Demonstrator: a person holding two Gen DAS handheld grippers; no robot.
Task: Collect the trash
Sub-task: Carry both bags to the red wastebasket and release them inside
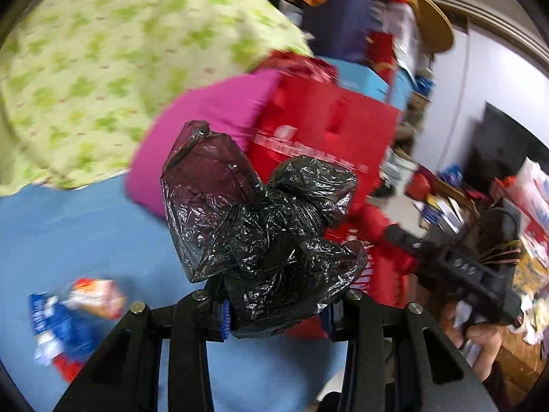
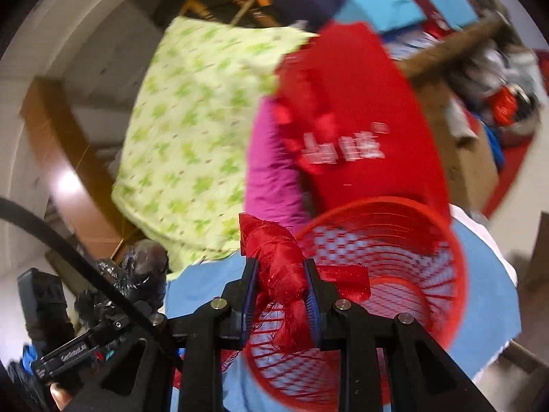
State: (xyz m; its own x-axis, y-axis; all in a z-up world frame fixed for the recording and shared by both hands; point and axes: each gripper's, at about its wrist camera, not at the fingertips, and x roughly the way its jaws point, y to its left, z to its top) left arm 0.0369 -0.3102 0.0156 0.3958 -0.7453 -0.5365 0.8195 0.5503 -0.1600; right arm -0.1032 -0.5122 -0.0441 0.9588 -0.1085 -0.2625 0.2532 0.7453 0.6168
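Observation:
My left gripper [image 1: 274,312] is shut on a crumpled black plastic bag [image 1: 267,219] and holds it above the blue bed sheet [image 1: 68,233]. The bag and left gripper also show at the lower left of the right wrist view [image 2: 137,274]. My right gripper [image 2: 281,295] is shut on a bunch of red ribbon [image 2: 274,257], held over the near rim of a red mesh basket [image 2: 394,274] that stands on the blue sheet. The right gripper also shows at the right of the left wrist view [image 1: 480,267]. A blue, red and white snack wrapper [image 1: 75,316] lies on the sheet at lower left.
A green-patterned quilt [image 1: 103,68], a magenta pillow [image 1: 212,120] and a red bag with white print [image 1: 326,127] are piled behind. Blue boxes [image 1: 360,75] and cluttered shelves [image 1: 446,206] stand at the back right. A wooden bed frame [image 2: 61,158] curves at left.

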